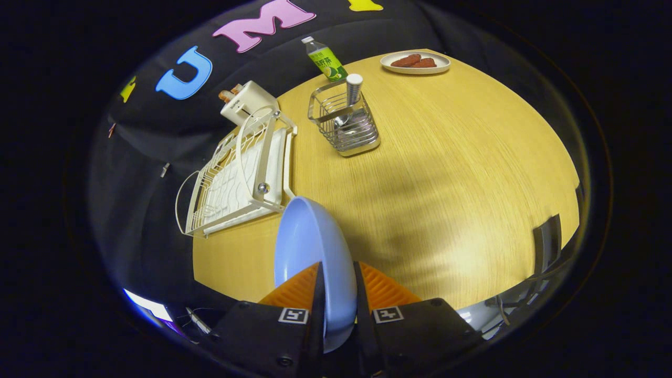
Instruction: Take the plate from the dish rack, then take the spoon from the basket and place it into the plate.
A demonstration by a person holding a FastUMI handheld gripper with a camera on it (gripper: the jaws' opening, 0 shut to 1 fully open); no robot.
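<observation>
Pale blue plate [315, 252]: it stands on edge between my two fingers, its rim rising ahead of them; its hollow face turns toward the rack side
Gripper [338, 283]: clenched on the plate, one finger pressed to each face; I hold it above the near part of the table
Table [446, 173]: light wood grain, round-edged; a soft shadow lies across it just beyond my fingers
Dish rack [239, 178]: white wire, beyond the plate and to the left of it, at the table's left edge; the plate is out of it; a curved handle loops off its outer end; whether the plate's top edge touches the rack's near corner I cannot tell
Basket [344, 123]: square metal wire, standing upright well beyond my fingers, to the right of the rack and apart from it
Spoon [353, 89]: upright in the basket, handle end sticking up above the wire rim; the bowl end shows dimly through the wires
Bottle [325, 59]: green label, white cap, just behind the basket at the far edge of the table
Far plate [415, 63]: white, at the far side of the table, well apart from the basket; reddish-brown food lies on it
White box [247, 102]: sits beyond the rack's far end, against the dark cloth; small orange-brown parts stick from its top
</observation>
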